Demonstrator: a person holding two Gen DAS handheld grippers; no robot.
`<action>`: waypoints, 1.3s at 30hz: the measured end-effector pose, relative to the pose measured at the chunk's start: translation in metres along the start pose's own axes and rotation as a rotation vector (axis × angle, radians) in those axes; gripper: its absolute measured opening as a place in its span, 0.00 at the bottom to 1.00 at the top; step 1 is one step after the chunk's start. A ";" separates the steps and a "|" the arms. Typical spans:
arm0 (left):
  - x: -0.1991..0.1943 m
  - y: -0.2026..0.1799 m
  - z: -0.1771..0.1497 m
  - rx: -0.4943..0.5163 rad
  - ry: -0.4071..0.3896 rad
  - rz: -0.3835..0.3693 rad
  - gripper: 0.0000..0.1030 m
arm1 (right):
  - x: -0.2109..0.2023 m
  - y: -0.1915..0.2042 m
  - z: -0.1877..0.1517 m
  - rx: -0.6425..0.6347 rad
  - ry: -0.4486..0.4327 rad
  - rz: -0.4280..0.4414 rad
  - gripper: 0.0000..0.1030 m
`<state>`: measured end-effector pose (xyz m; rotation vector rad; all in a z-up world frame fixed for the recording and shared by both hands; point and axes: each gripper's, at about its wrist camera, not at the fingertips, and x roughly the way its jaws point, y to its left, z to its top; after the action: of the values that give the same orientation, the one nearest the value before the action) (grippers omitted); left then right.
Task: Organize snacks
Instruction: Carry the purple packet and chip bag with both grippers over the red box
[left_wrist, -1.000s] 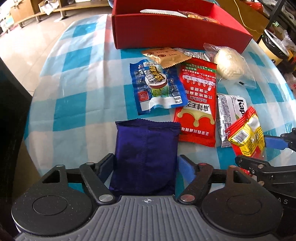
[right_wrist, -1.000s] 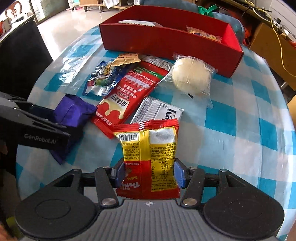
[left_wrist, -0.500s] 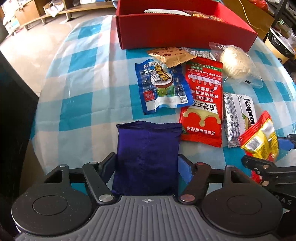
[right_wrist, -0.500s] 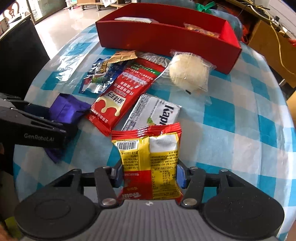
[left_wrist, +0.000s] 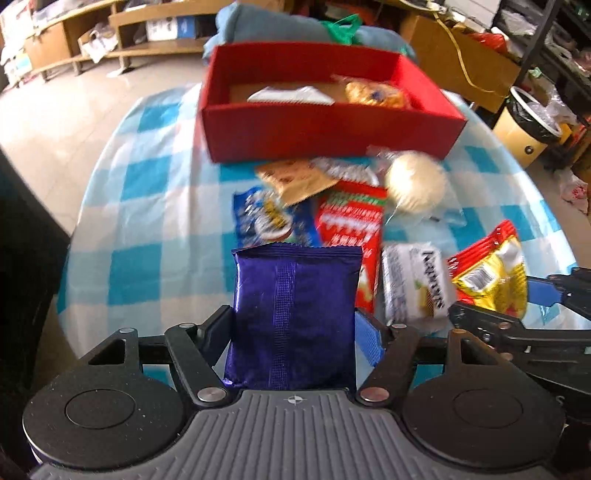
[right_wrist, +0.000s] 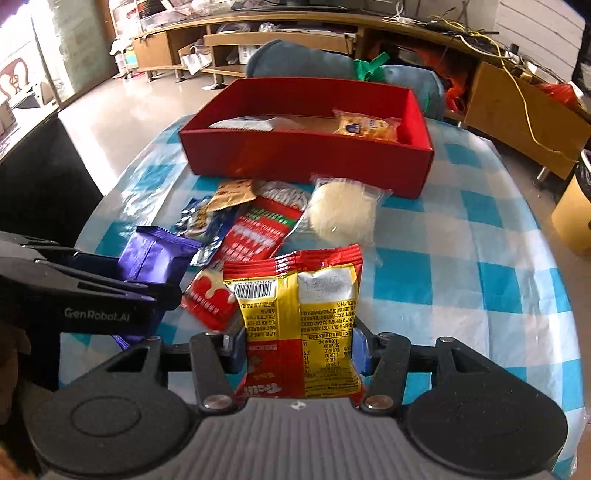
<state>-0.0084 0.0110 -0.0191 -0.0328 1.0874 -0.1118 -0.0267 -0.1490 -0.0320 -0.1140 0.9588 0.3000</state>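
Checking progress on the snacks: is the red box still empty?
No, the red box already holds a white packet and a yellow snack packet.

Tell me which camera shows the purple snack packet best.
Left wrist view: the purple snack packet fills the centre, full face visible between the left gripper fingers. The right wrist view shows only its crumpled top end at the left, partly hidden.

Purple packet (left_wrist: 293, 317); red-and-yellow packet (right_wrist: 300, 325); red box (right_wrist: 306, 155); blue-and-white checked cloth (right_wrist: 461, 258) over the counter; black fingers (left_wrist: 218, 328).

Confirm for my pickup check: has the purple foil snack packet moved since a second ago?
Yes. The purple foil snack packet, clamped in the left gripper, has lifted off the checked tablecloth, toward the red box.
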 end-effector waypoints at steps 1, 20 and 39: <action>0.002 -0.001 0.004 0.002 -0.005 0.001 0.73 | 0.002 -0.002 0.004 0.008 0.000 -0.006 0.47; 0.004 -0.007 0.098 -0.066 -0.136 -0.044 0.73 | 0.010 -0.040 0.089 0.119 -0.144 -0.012 0.47; 0.044 0.005 0.176 -0.132 -0.173 0.000 0.73 | 0.062 -0.070 0.173 0.165 -0.174 -0.003 0.47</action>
<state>0.1674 0.0063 0.0235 -0.1590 0.9210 -0.0364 0.1644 -0.1641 0.0138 0.0614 0.8071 0.2232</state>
